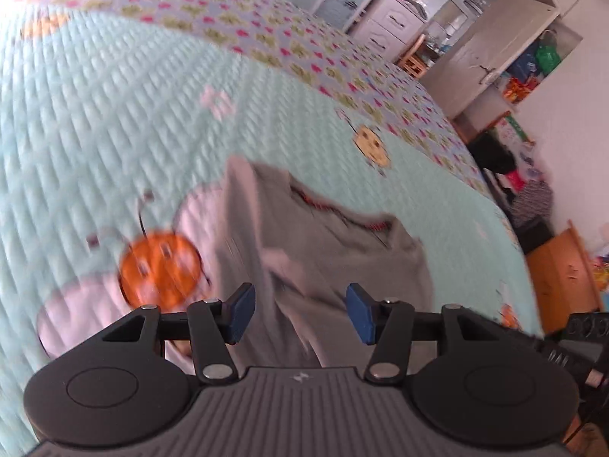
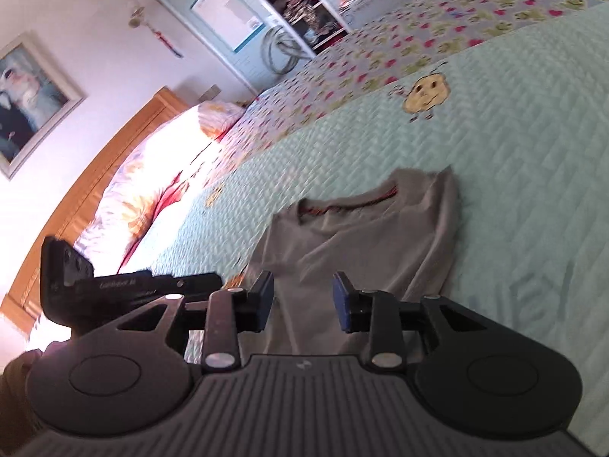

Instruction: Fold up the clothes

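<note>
Both my tongs angle down over the bed: left tongs [image 1: 300, 314] parted, nothing gripped; right tongs [image 2: 302, 302] narrower, also empty. Grey shirt [image 1: 323, 243], soft knit, red-trimmed collar at 12 o'clock, lies rumpled on the quilted mint bedspread [image 1: 114, 122].

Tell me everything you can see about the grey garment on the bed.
The grey garment is soft, knit-looking cloth, lying crumpled and partly folded on the mint quilted bedspread. Its neckline faces away from the cameras and shows a red and dark striped trim inside. Loose folds run across its body; the near part hangs toward the cameras. In both wrist views it shows through the gap of an open hand-held gripper; no pad visibly presses on it.
</note>
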`<action>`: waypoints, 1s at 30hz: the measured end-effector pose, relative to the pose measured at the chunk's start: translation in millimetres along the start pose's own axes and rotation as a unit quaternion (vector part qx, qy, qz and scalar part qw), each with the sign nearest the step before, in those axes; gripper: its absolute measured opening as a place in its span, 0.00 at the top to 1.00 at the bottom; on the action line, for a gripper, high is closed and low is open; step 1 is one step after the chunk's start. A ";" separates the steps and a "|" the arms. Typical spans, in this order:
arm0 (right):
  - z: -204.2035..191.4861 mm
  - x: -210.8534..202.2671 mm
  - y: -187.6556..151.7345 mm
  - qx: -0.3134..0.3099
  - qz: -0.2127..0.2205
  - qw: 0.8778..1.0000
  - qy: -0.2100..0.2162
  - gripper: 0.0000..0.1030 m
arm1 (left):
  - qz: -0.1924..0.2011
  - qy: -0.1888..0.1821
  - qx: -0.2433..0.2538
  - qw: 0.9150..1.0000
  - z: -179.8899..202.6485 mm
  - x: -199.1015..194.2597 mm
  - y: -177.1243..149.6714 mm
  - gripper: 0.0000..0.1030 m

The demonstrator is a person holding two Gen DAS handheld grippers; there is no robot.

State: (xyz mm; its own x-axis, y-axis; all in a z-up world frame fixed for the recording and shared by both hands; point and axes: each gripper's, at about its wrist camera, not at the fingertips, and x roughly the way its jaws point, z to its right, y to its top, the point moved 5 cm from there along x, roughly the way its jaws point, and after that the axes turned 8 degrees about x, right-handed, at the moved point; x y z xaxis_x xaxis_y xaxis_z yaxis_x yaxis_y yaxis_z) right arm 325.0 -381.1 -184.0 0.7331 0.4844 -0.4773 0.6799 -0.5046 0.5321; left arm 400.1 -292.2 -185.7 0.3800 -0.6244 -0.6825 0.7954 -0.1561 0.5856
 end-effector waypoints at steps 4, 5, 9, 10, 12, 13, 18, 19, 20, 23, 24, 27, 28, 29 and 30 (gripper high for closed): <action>-41.5 -8.8 -40.5 -0.125 -0.029 0.991 -0.028 0.66 | 0.002 -0.003 -0.053 0.999 -5.5 1.2 -23.4 0.46; -53.1 -8.0 -49.6 -0.174 -0.033 0.983 -0.038 0.66 | 0.012 -0.001 -0.075 0.997 -9.5 0.1 -26.0 0.46; -75.9 15.5 -69.6 -0.323 -0.044 0.941 -0.094 0.66 | 0.038 0.018 -0.097 0.994 -13.0 -9.9 -30.2 0.46; -76.9 22.2 -69.6 -0.338 -0.044 0.934 -0.102 0.66 | 0.045 0.029 -0.094 0.994 -13.3 -14.0 -31.1 0.46; -76.3 34.8 -63.6 -0.349 -0.040 0.929 -0.113 0.66 | 0.061 0.046 -0.103 0.992 -18.9 -24.0 -33.7 0.46; -76.7 42.0 -61.7 -0.352 -0.042 0.928 -0.114 0.66 | 0.067 0.048 -0.115 0.990 -23.3 -28.7 -35.8 0.46; -89.9 71.0 -63.2 -0.403 -0.015 0.903 -0.152 0.66 | 0.082 0.049 -0.172 0.980 -43.7 -45.6 -47.6 0.46; -91.9 77.7 -64.5 -0.421 -0.010 0.892 -0.164 0.66 | 0.082 0.047 -0.180 0.979 -47.0 -47.8 -49.9 0.46; -92.8 83.7 -66.0 -0.436 -0.009 0.884 -0.170 0.67 | 0.079 0.047 -0.182 0.979 -48.8 -49.5 -51.8 0.46; -90.7 94.2 -65.8 -0.461 -0.007 0.867 -0.190 0.99 | 0.072 0.041 -0.173 0.981 -51.1 -53.6 -53.9 0.46; -89.5 89.7 -60.3 -0.446 -0.003 0.875 -0.185 1.00 | 0.072 0.039 -0.170 0.982 -52.3 -55.0 -54.3 0.46; -88.5 59.4 -32.4 -0.360 0.021 0.921 -0.146 1.00 | 0.071 0.037 -0.170 0.982 -59.3 -59.7 -56.3 0.46; -86.9 45.9 -20.5 -0.306 0.023 0.946 -0.107 1.00 | 0.071 0.038 -0.172 0.982 -62.2 -61.2 -57.2 0.46; -83.8 33.8 -8.9 -0.251 0.023 0.965 -0.070 1.00 | 0.070 0.038 -0.178 0.981 -65.2 -61.8 -58.3 0.46; -77.1 25.4 1.5 -0.195 0.020 0.980 -0.038 1.00 | 0.069 0.037 -0.184 0.980 -68.2 -62.4 -59.4 0.46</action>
State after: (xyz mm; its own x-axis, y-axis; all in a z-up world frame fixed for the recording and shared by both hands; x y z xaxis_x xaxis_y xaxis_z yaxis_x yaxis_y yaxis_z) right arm 343.4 -314.5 -141.4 0.7687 0.4076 -0.4930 0.6026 -0.2029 0.7718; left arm 361.3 -191.8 -207.8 0.5183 -0.5614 -0.6452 0.8451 0.2206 0.4869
